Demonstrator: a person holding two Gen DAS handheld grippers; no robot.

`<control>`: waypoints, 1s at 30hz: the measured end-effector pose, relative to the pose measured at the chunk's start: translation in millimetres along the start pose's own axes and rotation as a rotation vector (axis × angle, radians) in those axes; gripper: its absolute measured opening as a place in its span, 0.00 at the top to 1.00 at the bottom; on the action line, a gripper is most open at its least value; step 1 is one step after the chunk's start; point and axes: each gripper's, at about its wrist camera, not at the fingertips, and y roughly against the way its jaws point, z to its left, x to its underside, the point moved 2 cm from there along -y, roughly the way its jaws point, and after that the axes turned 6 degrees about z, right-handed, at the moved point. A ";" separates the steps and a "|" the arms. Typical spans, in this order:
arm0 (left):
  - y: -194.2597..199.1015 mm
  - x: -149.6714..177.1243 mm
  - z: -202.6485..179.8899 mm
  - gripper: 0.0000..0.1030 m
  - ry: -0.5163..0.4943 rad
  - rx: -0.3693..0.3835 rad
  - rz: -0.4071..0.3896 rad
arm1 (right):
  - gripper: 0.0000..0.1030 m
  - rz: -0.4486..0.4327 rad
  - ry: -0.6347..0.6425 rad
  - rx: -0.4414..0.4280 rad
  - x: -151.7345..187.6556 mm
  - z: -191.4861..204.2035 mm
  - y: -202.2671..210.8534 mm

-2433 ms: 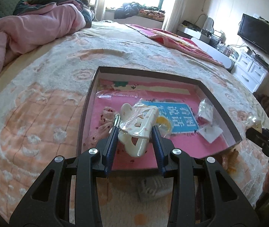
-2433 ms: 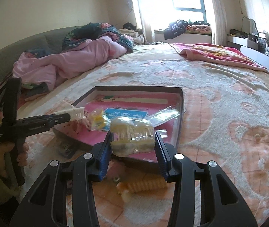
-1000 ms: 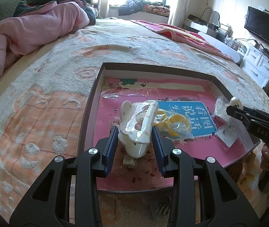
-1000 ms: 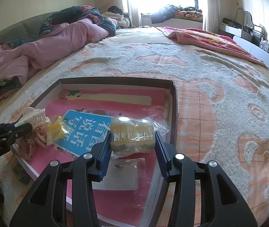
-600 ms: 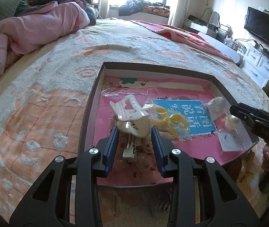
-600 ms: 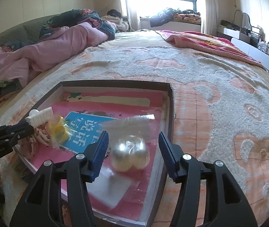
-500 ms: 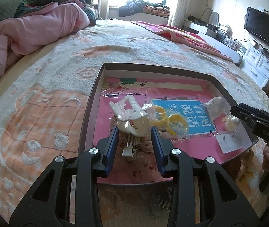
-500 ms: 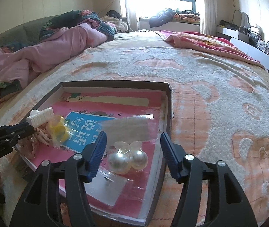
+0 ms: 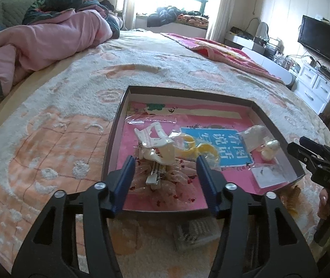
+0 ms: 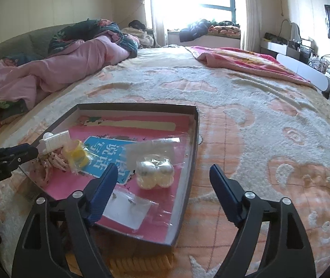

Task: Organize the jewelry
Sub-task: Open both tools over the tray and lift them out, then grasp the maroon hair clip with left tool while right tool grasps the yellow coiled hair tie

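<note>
**Both hand-held grippers opening over the jewelry tray on the bed**

Bed (image 9: 188, 74) covered by a fuzzy peach and cream blanket (image 10: 269, 139); pink quilt (image 9: 49, 44) bunched at the far left, red blanket (image 10: 246, 62) at the far right. Bright window behind, TV (image 9: 320, 39) on the right wall.

Shallow dark-walled tray (image 9: 114, 139) lies flat on the blanket, pink printed liner inside with a blue label (image 9: 220, 146) in the middle.

Left hand-held gripper (image 9: 165, 173) sits at the tray's near edge, jaws opening, blue pads clear of everything. White hair claw (image 9: 155, 146) lies in the tray just beyond the pads, not pressed by them, resting on a pale floral piece (image 9: 165, 185) in clear wrap. Yellow item in a plastic bag (image 9: 199, 148) touches the claw's right side.

Right hand-held gripper (image 10: 162, 185) is over the tray's right near corner, jaws opening wide, nothing clamped. Bagged pearl-ball pair (image 10: 154, 173) lies on the tray floor between and slightly ahead of the pads, apart from both. Clear packet with small earrings on a white card (image 10: 125, 208) lies just nearer, beside the left pad.

Outside the tray: small clear packet (image 9: 195, 231) on the blanket by the near wall, orange ribbed item (image 10: 139, 263) partly under the tray's near corner. Fingertip (image 9: 323, 199) of the person visible on the right gripper's handle in the left wrist view.
</note>
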 end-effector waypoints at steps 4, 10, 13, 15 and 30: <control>14.5 0.8 -4.6 0.38 0.000 -0.001 -0.030 | 0.19 -0.025 -0.009 0.008 1.3 -2.6 13.1; 35.9 5.1 -9.2 0.18 0.007 0.004 -0.078 | 0.18 -0.065 -0.011 0.013 3.6 -5.1 35.5; 44.8 6.9 -10.9 0.11 0.014 0.018 -0.101 | 0.18 -0.081 -0.010 0.012 5.1 -4.8 46.7; 49.4 8.5 -11.6 0.11 0.018 0.023 -0.112 | 0.18 -0.092 -0.007 0.011 6.3 -3.7 53.3; 79.8 27.6 -31.1 0.11 -0.030 0.043 -0.146 | 0.18 -0.141 0.066 -0.014 25.8 17.7 98.2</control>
